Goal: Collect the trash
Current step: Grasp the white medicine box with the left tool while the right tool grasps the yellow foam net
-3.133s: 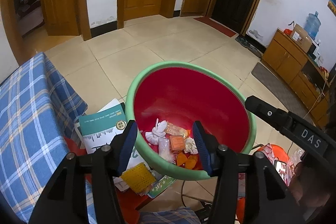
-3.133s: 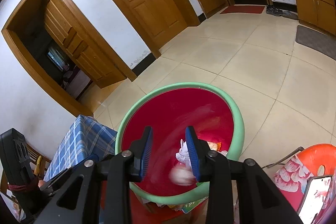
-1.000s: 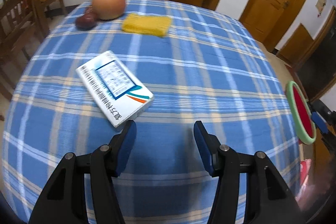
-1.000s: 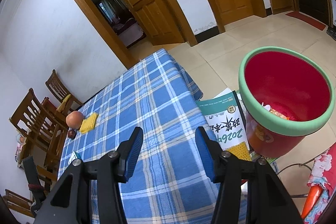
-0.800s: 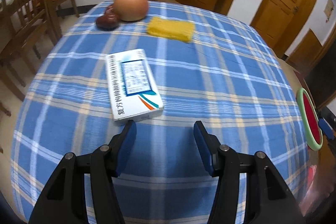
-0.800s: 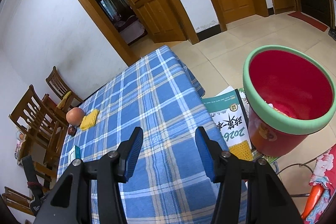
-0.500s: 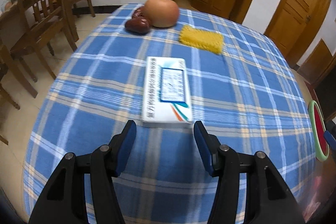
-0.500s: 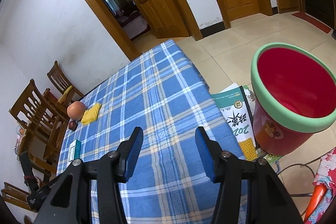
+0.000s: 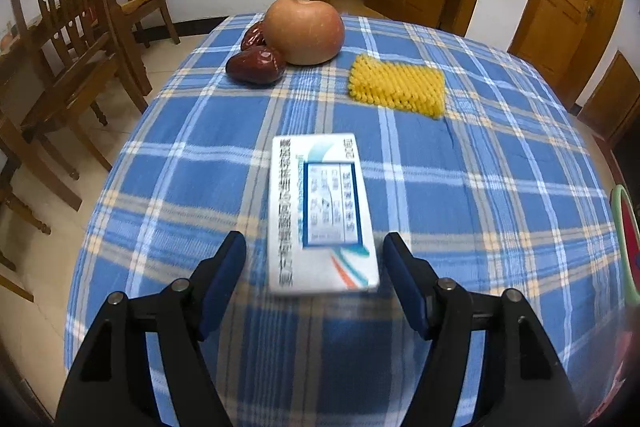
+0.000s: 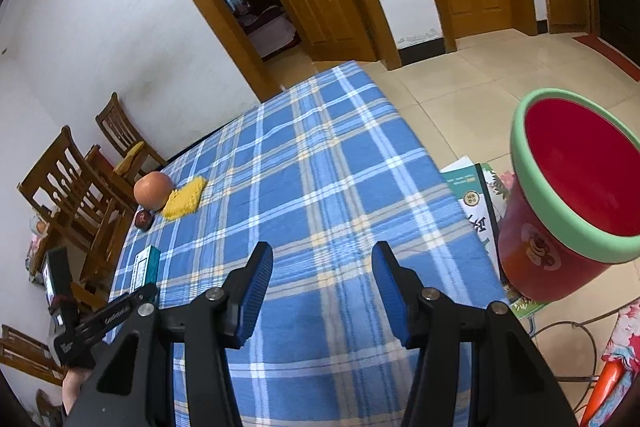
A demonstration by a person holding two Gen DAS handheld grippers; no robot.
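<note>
Over the plaid table [image 9: 500, 155], we bring our left gripper [image 9: 316, 259] down on a white box [image 9: 320, 215], the next piece of trash. Its jaws have just been opening and now flank the box's near end, pads clear of the cardboard. The box lies flat in front of an apple [image 9: 304, 31], dates [image 9: 256, 66] and a yellow sponge [image 9: 398, 89]. Our right gripper [image 10: 322, 277] hangs half open and empty above the cloth, the red bin [image 10: 576, 199] beside the table's far edge, well apart from the box. The risks, as we judge them: the gap barely clears the box, so a pad could land on top or shove it away; a grip this near the end may let it tip out on the long carry.
</note>
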